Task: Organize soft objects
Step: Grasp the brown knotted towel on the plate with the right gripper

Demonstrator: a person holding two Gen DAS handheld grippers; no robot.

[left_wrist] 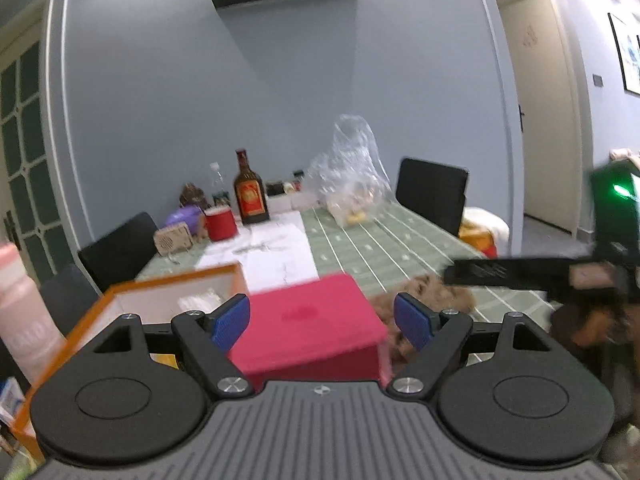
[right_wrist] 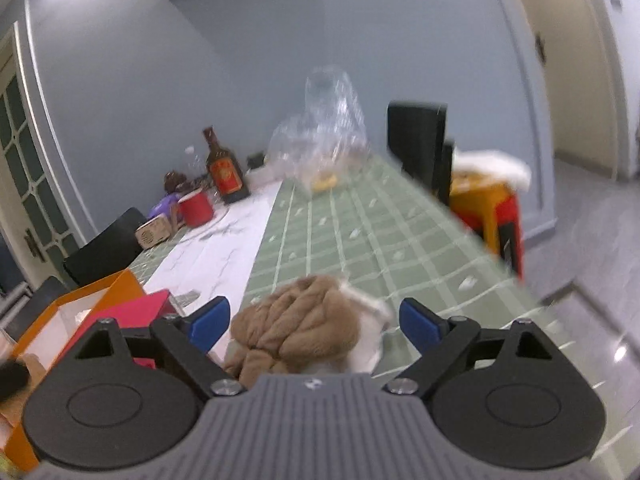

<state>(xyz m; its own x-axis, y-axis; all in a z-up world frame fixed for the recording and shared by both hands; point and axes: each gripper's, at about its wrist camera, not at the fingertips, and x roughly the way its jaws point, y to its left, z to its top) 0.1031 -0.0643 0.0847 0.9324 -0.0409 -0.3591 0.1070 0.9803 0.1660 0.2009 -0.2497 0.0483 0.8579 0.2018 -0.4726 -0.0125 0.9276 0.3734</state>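
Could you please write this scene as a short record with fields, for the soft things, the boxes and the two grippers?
soft item: brown plush toy lying on the green checked tablecloth
red box: closed, beside the toy
orange box: open, next to the red box
left gripper: open, over the red box, not touching it
right gripper: open, plush toy between the pads, not pressed
far end: brown bottle, red cup, clear plastic bag

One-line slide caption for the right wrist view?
Open right gripper framing a tan plush toy on the green checked tablecloth.
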